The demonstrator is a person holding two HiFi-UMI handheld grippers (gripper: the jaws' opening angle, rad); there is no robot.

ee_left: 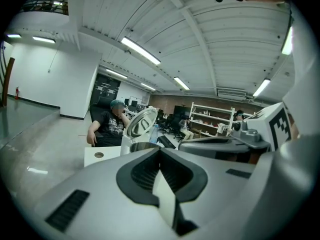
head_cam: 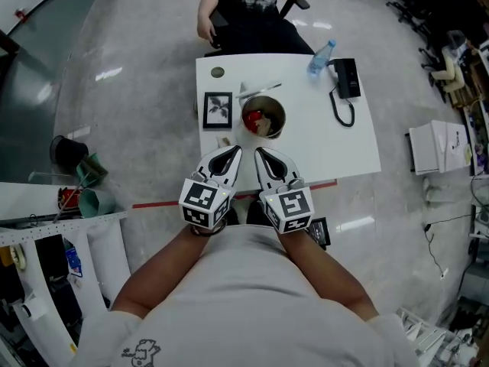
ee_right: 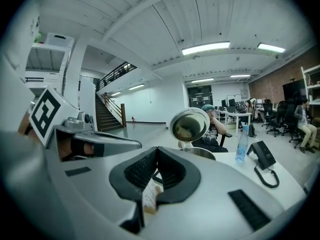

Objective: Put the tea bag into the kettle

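The right tool (ee_right: 157, 154) is pressed together on a small, pale, printed paper piece, the tea bag (ee_right: 149, 196), caught low between its pads. The left tool (ee_left: 160, 151) is also pressed together. A pale sliver shows between its pads, but I cannot tell what it is. Both tools hang side by side over the near edge of the tabletop (head_cam: 321, 147), tips toward the kettle (head_cam: 283, 113). The kettle stands mid-tabletop with its lid (ee_right: 189, 125) raised and something red and tan inside. A framed picture (head_cam: 218, 110) lies just beside it toward the left edge. A bottle (head_cam: 321, 58) and a phone (head_cam: 346, 78) sit by the far right corner.
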